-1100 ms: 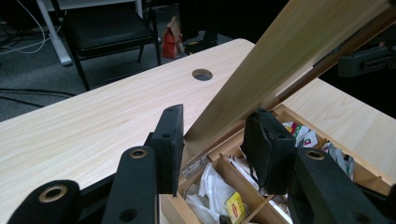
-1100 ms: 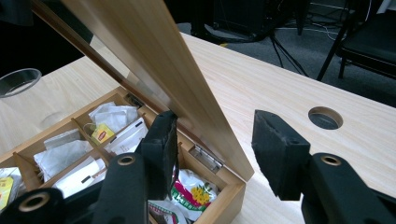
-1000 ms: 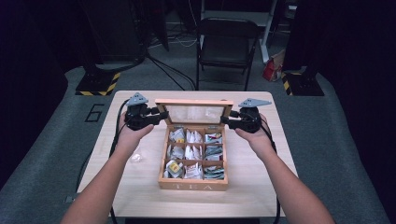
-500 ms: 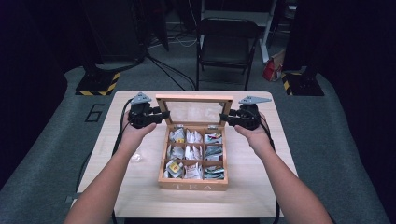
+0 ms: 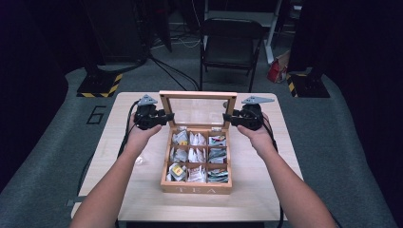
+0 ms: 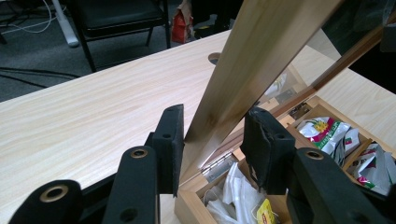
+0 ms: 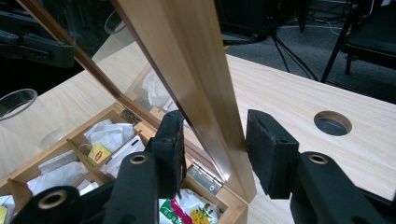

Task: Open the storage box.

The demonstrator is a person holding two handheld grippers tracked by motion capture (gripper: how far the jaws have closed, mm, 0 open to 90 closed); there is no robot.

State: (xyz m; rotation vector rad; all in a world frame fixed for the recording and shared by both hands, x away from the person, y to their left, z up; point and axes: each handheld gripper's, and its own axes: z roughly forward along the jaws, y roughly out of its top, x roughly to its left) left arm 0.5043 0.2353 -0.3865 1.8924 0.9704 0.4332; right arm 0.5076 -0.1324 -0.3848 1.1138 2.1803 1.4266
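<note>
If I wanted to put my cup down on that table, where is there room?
Bare wood lies on the table right of the tea box, and on its left apart from a small clear object. The strip behind the raised lid is narrow. Around the lid it is crowded: the left gripper and right gripper straddle its side edges.

"TEA" lettering on front wall of wooden tea box [image 5: 196, 189], faint but legible in high view. Large "6" marked on grey floor [image 5: 97, 114] left of table. Yellow tag [image 7: 99, 153] on one tea bag carries red logo, too small to read. Other packet print illegible.
</note>
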